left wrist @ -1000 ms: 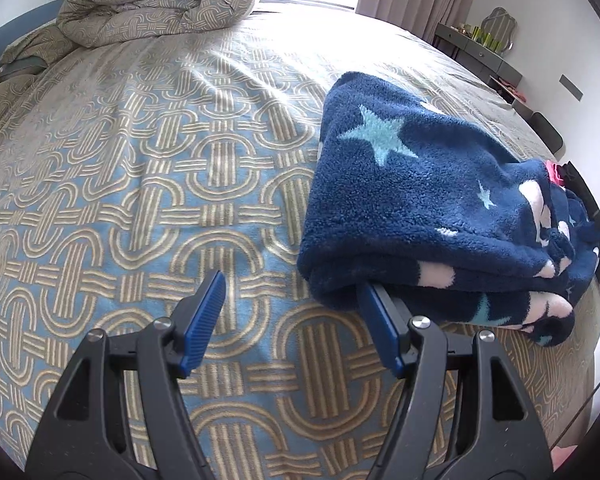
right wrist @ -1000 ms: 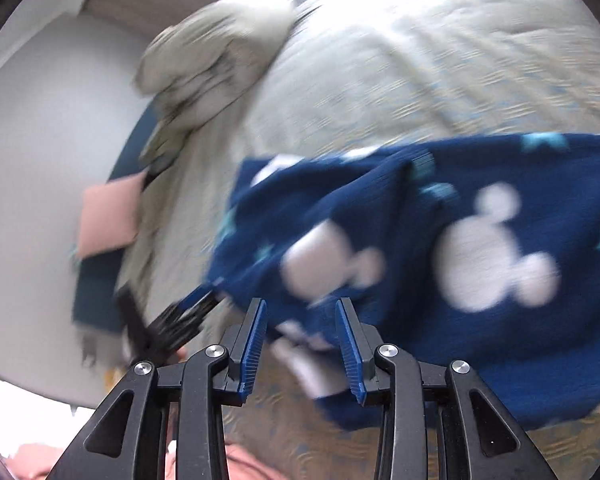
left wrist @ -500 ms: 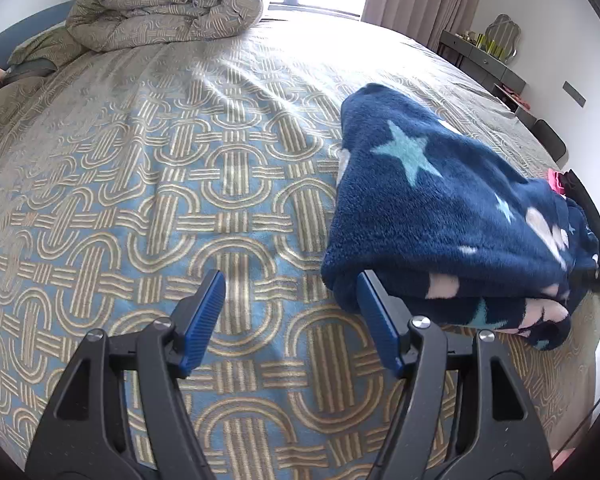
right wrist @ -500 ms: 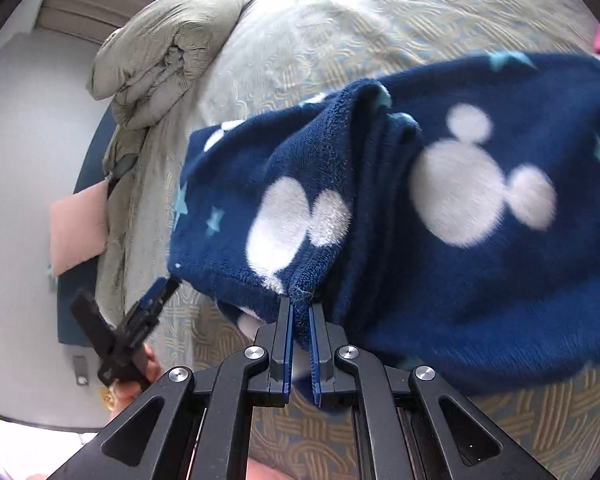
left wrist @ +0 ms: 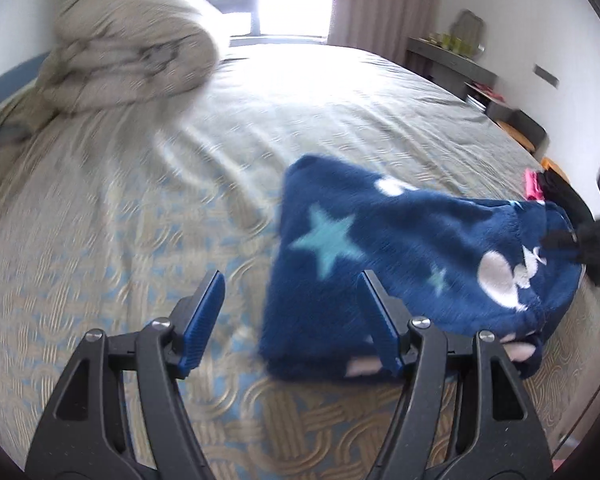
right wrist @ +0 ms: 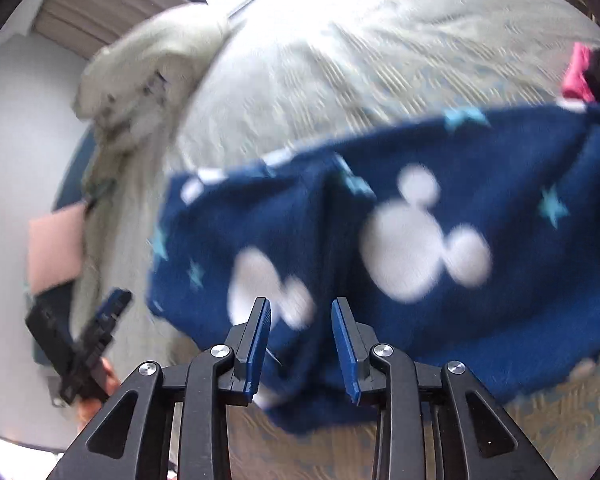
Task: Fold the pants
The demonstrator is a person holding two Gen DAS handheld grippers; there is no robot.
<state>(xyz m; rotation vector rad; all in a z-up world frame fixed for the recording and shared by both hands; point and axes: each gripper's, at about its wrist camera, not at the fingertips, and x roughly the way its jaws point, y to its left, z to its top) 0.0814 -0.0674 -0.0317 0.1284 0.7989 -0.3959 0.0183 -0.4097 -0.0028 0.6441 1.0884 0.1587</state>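
1. The pants (left wrist: pixel 400 256) are a navy fleece pair with stars and white mouse heads, lying folded into a thick bundle on the bedspread (left wrist: pixel 140 240), right of centre in the left wrist view and filling the middle of the right wrist view.

2. What just changed: half a second back the right gripper (right wrist: pixel 302 344) was pinched tight on a ridge of the fleece, and now its jaws are opening. Fabric sits in the gap, but the pads don't look pressed on it, so I'd call that a let-go. The bundle has also flattened out a bit.

3. The left gripper (left wrist: pixel 292 320) is wide open and empty, same as before. It has lifted, so the camera now sees more of the room. One finger overlaps the near edge of the bundle; whether it touches, I can't tell.

4. My read: this fold is basically down, and what's left is maybe a tidy-up or one more fold.

5. Around it: a rolled-up duvet (left wrist: pixel 132 44) at upper left, well apart. Something pink (left wrist: pixel 532 186) and a dark item sit just past the far right end of the pants. That's the only stuff near enough to get in the way. Both views are blurry.
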